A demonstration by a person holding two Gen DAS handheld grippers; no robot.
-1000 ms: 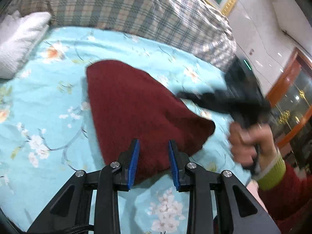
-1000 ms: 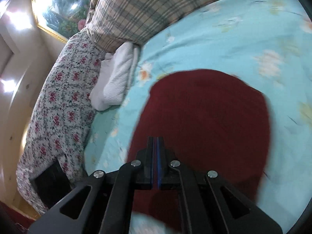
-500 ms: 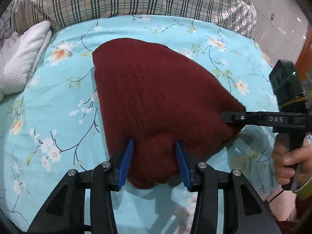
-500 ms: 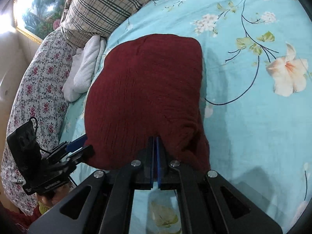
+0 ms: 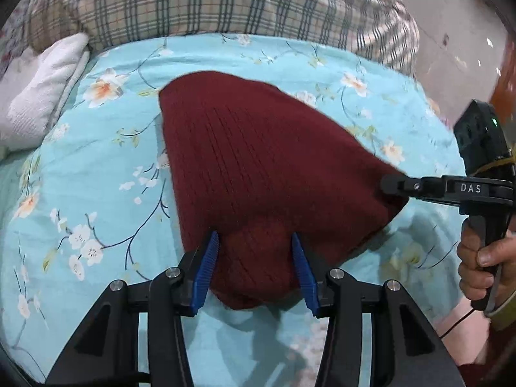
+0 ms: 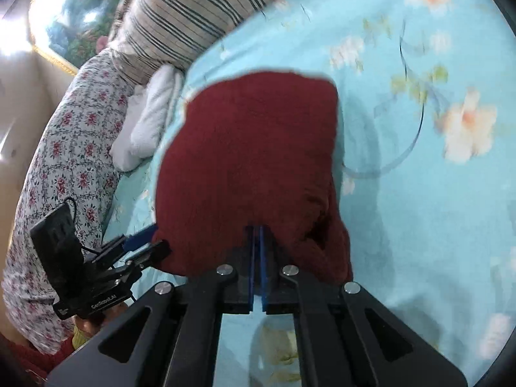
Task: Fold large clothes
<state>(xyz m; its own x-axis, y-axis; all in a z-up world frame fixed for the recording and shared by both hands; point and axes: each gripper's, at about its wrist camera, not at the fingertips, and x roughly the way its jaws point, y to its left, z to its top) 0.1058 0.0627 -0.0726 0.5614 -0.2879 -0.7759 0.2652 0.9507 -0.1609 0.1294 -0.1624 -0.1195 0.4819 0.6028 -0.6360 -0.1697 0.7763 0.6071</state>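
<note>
Maroon knit sweater [image 5: 258,174] could unfold if the right gripper [image 6: 256,258], jaws pinched on its hem, tugs while the left gripper [image 5: 254,271], jaws just opened halfway, straddles it loosely.

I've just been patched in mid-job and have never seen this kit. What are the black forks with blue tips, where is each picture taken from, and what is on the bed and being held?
There is no robot arm: a person holds a two-finger gripper in each hand, each with a fisheye camera looking along its fingers.

The left wrist view shows the left gripper at the bottom. Its jaws have just been opening; the near edge of the dark red knitted garment lies between the blue pads, which do not seem to press it.

The right wrist view shows the right gripper, shut on the garment's edge. Each view also catches the other gripper at the side.

The garment lies folded on a turquoise floral bedsheet. Behind it are a plaid quilt and a white towel.
</note>
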